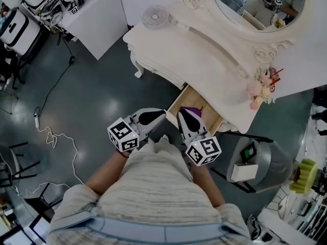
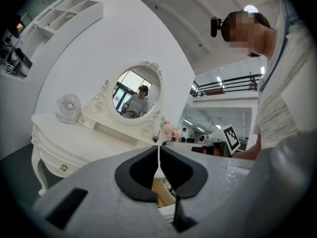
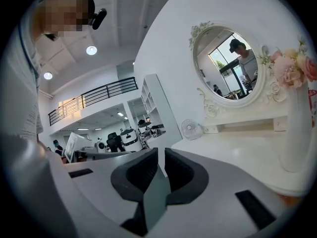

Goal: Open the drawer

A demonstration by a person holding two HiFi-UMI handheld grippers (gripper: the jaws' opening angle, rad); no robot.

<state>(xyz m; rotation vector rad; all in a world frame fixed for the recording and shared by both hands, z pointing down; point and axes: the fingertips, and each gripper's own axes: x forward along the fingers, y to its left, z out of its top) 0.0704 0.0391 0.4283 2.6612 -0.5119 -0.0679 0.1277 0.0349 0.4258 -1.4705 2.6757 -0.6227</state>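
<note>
The white dressing table point(image 1: 204, 45) stands ahead of me, and its wooden drawer point(image 1: 180, 102) is pulled out toward me. Something purple point(image 1: 193, 111) lies inside it. Both grippers are held close to my body, just short of the drawer's front. My left gripper point(image 1: 162, 114) is shut with nothing in it; in the left gripper view its tips point(image 2: 158, 150) meet, and the drawer's wood point(image 2: 161, 192) shows below them. My right gripper point(image 1: 182, 114) points at the drawer. In the right gripper view its jaws point(image 3: 161, 155) stand a narrow slit apart and hold nothing.
A small white fan point(image 1: 154, 16) and a bunch of pink flowers point(image 1: 260, 88) sit on the tabletop under the oval mirror point(image 1: 255, 4). A grey stool point(image 1: 260, 160) stands at the right of the drawer. A cable point(image 1: 56, 137) trails over the floor at the left.
</note>
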